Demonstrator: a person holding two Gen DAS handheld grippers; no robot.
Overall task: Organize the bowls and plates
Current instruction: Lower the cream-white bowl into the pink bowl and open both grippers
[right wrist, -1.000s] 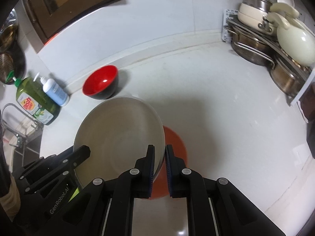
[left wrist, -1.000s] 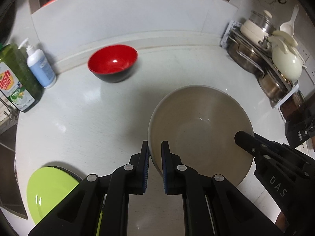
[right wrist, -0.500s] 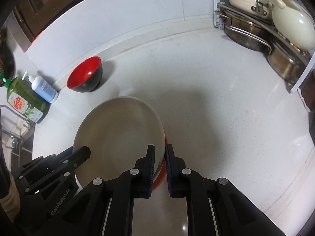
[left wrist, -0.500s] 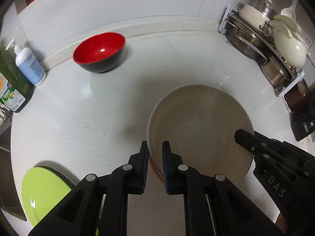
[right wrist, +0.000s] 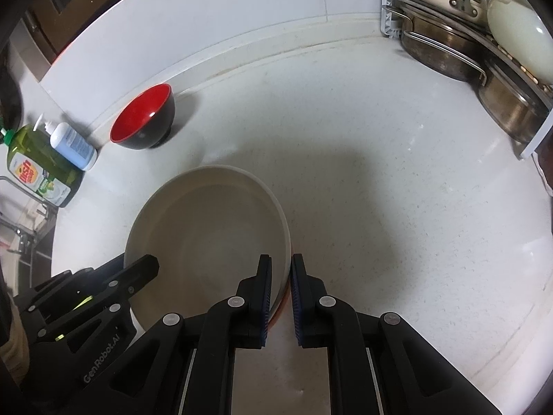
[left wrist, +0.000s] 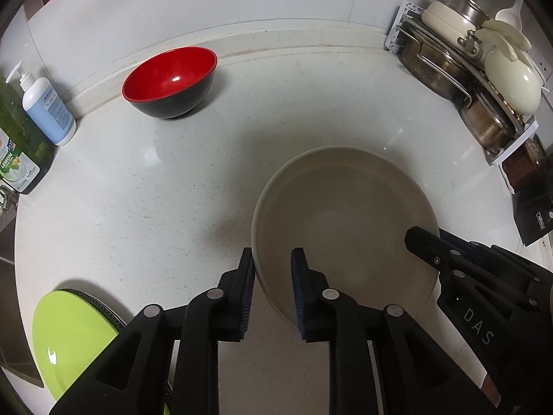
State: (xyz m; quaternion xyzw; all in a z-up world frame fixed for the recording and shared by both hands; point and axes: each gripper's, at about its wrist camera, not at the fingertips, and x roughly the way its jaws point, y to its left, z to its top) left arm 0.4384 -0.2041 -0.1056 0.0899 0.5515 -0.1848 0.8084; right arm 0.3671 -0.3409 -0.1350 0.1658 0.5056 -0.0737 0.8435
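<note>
as the beige bowl [left wrist: 345, 221] sits low and right of centre in the left wrist view, it appears set down on an orange plate [right wrist: 280, 311], of which only a thin edge shows at the bowl's near rim. the left gripper [left wrist: 272, 294] straddles the bowl's left rim; its jaws have just been opening and now stand a little apart, the outer pad beside the wall and the inner pad clear of it, so the rim is between them but not clamped. the right gripper [right wrist: 279, 297] grips the opposite rim with narrow jaws, which keeps the bowl steady during release. two-sided support suits a wide, shallow bowl that would tip from one edge. whether the bowl rests fully on the plate cannot be confirmed, since the base is hidden. a red bowl [left wrist: 170, 81] stands in the upper left near the wall, well apart, and a green plate [left wrist: 69, 339] lies at lower left; both likely remain to be sorted.
</note>
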